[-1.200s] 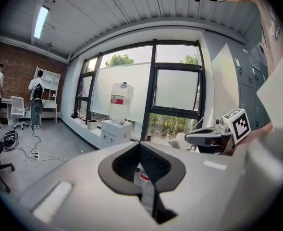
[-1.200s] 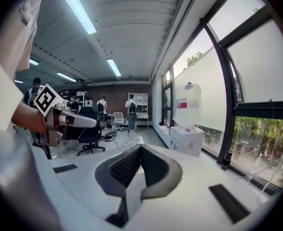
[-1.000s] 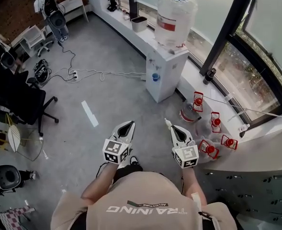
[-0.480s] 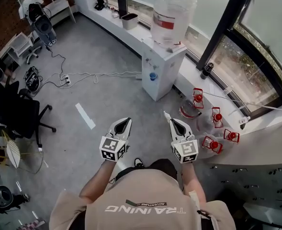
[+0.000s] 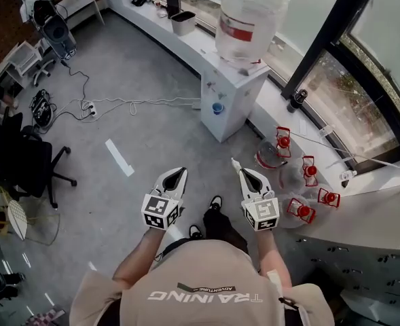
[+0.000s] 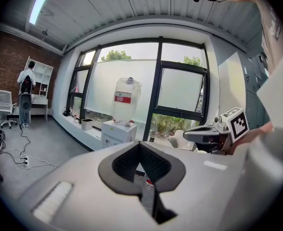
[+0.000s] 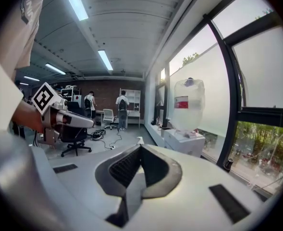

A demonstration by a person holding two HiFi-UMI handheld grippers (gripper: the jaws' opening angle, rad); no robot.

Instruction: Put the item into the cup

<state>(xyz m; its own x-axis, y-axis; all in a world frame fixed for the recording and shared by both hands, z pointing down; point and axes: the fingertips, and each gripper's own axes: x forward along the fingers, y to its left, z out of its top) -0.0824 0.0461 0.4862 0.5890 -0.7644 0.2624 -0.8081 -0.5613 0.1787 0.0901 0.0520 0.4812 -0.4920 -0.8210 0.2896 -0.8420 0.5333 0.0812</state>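
Note:
I hold both grippers at waist height above a grey floor. In the head view my left gripper (image 5: 174, 174) is shut with nothing in it. My right gripper (image 5: 243, 172) is shut, and a small white item (image 5: 233, 162) sticks out past its tips. That white item (image 7: 139, 140) also shows just beyond the closed jaws in the right gripper view. A small blue cup (image 5: 217, 108) sits at the front of the white water dispenser (image 5: 235, 90), well ahead of both grippers. In the left gripper view the left gripper (image 6: 140, 146) is shut.
A big water bottle (image 5: 246, 17) tops the dispenser. Several red-capped jugs (image 5: 301, 209) lie on the floor at the right by the window sill (image 5: 281, 107). Grey cabinets (image 5: 362, 263) stand at the right. A black office chair (image 5: 30, 161) and cables (image 5: 118, 104) are at the left.
The person has stepped forward: a shoe now shows between the grippers and the dispenser sits a little nearer. Both grippers stay shut in the same pose.

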